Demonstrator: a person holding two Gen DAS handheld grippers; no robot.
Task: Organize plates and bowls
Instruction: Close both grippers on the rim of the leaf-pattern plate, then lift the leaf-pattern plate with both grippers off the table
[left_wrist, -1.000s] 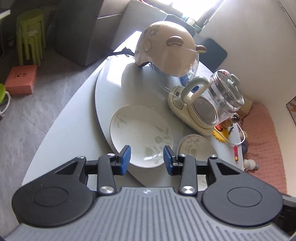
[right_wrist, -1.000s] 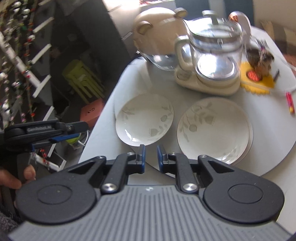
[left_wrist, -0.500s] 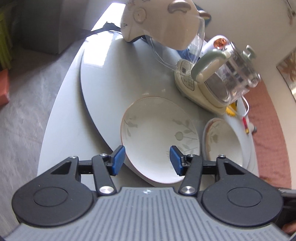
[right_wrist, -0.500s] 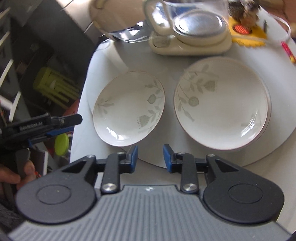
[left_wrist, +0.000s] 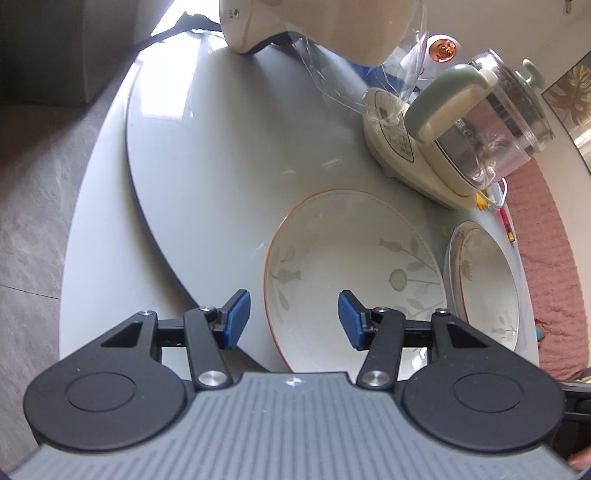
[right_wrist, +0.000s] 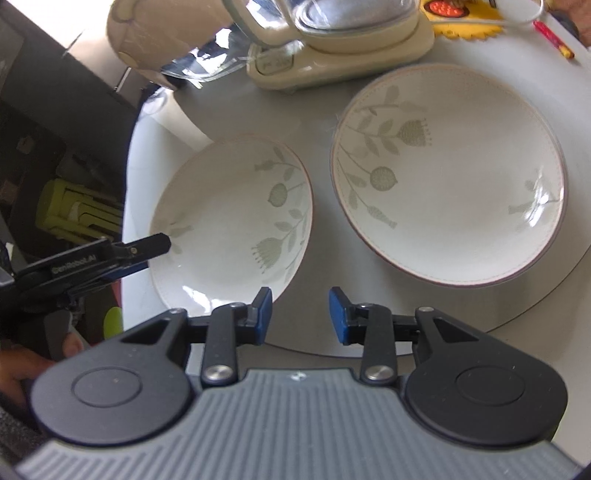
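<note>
Two white plates with a grey flower pattern lie on a grey turntable (left_wrist: 221, 147). In the left wrist view, the near rim of the left plate (left_wrist: 354, 273) shows between the blue pads of my left gripper (left_wrist: 293, 319). Those pads stand wide apart and do not touch it. The right plate (left_wrist: 484, 284) lies further right. In the right wrist view, my right gripper (right_wrist: 301, 315) hangs open over the turntable's near edge, between the left plate (right_wrist: 232, 218) and the larger right plate (right_wrist: 447, 173). My left gripper (right_wrist: 147, 254) reaches over the left plate's left rim.
A glass kettle (left_wrist: 480, 122) on a cream base and a cream dome-shaped cover (left_wrist: 314, 22) stand behind the plates. A yellow coaster (right_wrist: 465, 22) and a red pen (right_wrist: 554, 38) lie at the back right. The white table (left_wrist: 96, 240) drops off to the floor on the left.
Both grippers have come down and closer to the plates. Both sets of jaws have opened wider. The left plate's near rim now sits between the left pads.
</note>
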